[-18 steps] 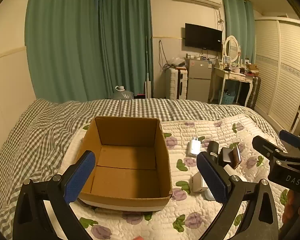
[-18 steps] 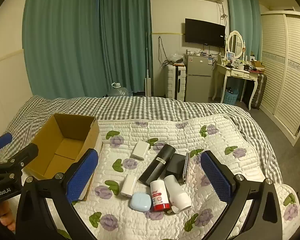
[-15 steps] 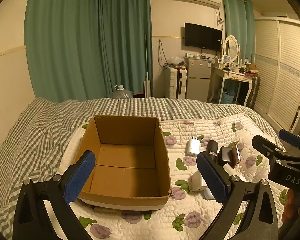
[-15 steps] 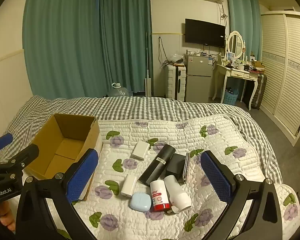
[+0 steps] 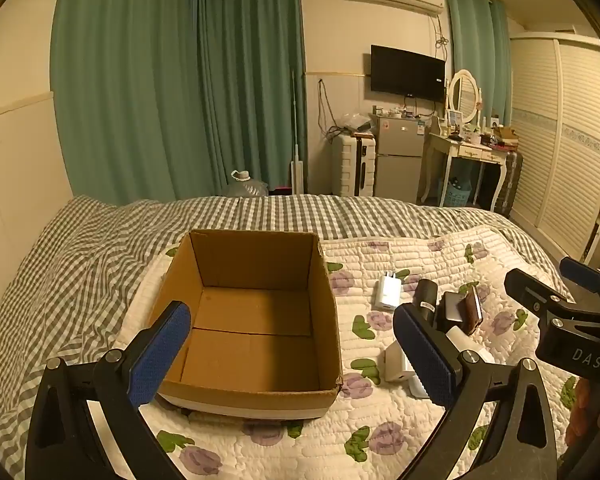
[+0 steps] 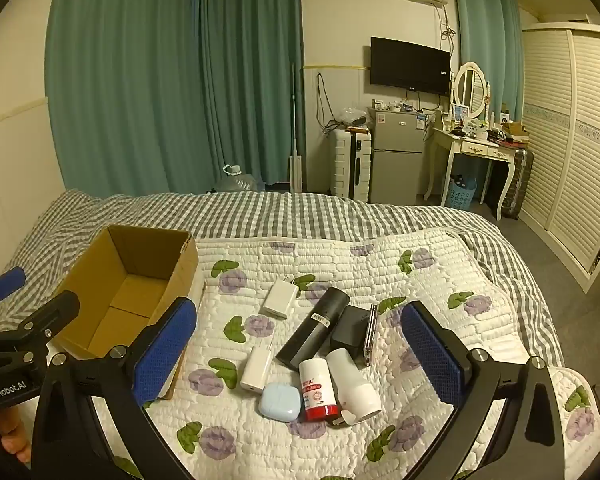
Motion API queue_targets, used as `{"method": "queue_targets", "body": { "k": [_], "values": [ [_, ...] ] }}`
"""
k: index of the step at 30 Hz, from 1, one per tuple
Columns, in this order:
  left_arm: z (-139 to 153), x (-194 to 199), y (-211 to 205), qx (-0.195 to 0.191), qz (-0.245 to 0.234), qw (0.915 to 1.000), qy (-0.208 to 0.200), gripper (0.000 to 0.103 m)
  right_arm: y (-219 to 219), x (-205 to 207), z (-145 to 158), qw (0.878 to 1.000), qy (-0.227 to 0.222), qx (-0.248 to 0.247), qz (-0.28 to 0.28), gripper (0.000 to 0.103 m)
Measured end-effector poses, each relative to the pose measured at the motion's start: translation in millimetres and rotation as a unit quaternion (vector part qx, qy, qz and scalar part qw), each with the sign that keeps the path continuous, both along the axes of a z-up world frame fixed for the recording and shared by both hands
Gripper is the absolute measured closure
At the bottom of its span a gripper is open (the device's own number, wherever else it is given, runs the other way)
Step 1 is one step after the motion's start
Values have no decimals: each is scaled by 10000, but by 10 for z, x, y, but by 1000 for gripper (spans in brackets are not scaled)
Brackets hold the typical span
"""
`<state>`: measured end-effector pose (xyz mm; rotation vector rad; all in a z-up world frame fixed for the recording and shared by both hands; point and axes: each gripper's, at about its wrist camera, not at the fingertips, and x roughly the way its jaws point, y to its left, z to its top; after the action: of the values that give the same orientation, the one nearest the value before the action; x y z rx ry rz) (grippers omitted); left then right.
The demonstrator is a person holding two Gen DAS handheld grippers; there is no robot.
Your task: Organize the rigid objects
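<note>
An open, empty cardboard box sits on the quilt; it also shows in the right wrist view. To its right lie several small objects: a white charger, a black cylinder, a black block, a second white charger, a pale blue case, a red-and-white bottle and a white bottle. My left gripper is open and empty above the box's near side. My right gripper is open and empty above the objects.
The floral quilt lies on a grey checked bedspread. Beyond the bed stand green curtains, a white suitcase, a small fridge and a dressing table. A slatted wardrobe is at the right.
Both views have shifted only very slightly; the grippers stay open and the objects have not moved.
</note>
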<state>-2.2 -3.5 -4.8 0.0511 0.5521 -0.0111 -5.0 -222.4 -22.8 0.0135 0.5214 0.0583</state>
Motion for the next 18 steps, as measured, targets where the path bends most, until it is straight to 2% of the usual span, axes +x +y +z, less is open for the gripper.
{"method": "queue_targets", "body": {
  "k": [18],
  "values": [
    [10, -25, 0, -27, 23, 10000, -10, 0, 4, 16, -34, 10000, 33, -13, -5, 0]
  ]
}}
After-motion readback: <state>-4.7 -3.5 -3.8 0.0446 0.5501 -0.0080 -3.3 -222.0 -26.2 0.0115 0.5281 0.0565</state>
